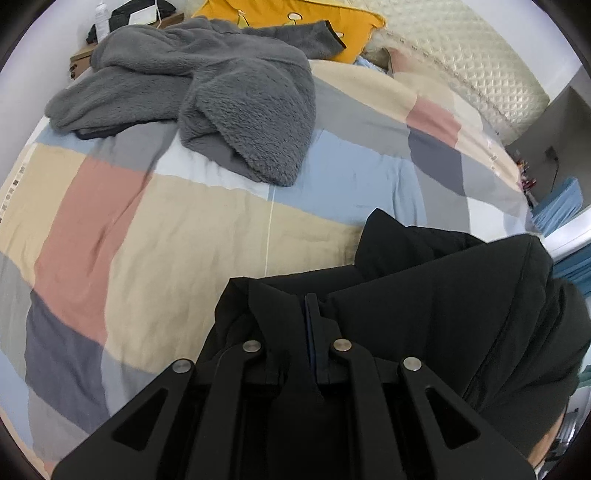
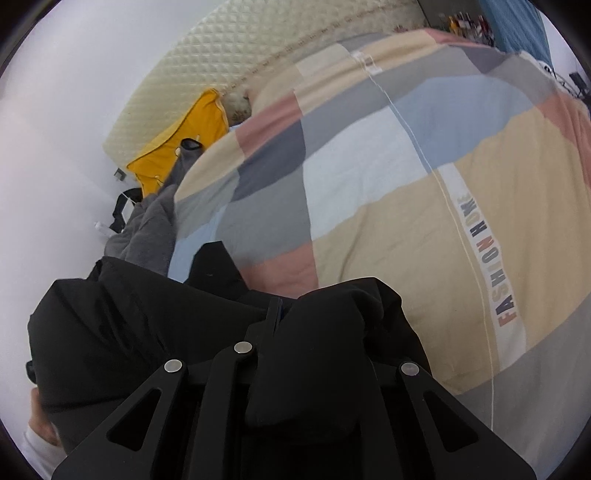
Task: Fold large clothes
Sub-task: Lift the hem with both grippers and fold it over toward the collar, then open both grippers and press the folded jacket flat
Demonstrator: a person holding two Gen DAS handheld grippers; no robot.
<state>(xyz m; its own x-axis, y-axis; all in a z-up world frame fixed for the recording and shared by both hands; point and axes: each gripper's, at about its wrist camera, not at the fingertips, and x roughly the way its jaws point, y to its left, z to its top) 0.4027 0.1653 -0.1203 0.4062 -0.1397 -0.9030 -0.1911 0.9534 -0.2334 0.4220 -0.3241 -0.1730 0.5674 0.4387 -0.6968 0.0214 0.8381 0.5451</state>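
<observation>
A bed (image 1: 207, 221) with a patchwork quilt of beige, pink, blue and grey filled both views, a quilted cream headboard (image 1: 461, 62) behind it. A grey fleece garment (image 1: 221, 99) lay heaped near a yellow pillow (image 1: 295, 18). The left claw (image 1: 308, 314) was clenched on a black jacket (image 1: 443, 314), and the right claw (image 2: 275, 314) was clenched on the same jacket, which hung bunched between them above the quilt's near edge.

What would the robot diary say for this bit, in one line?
left tool: shut on black jacket | right tool: shut on black jacket | grey fleece: unfolded on bed
</observation>
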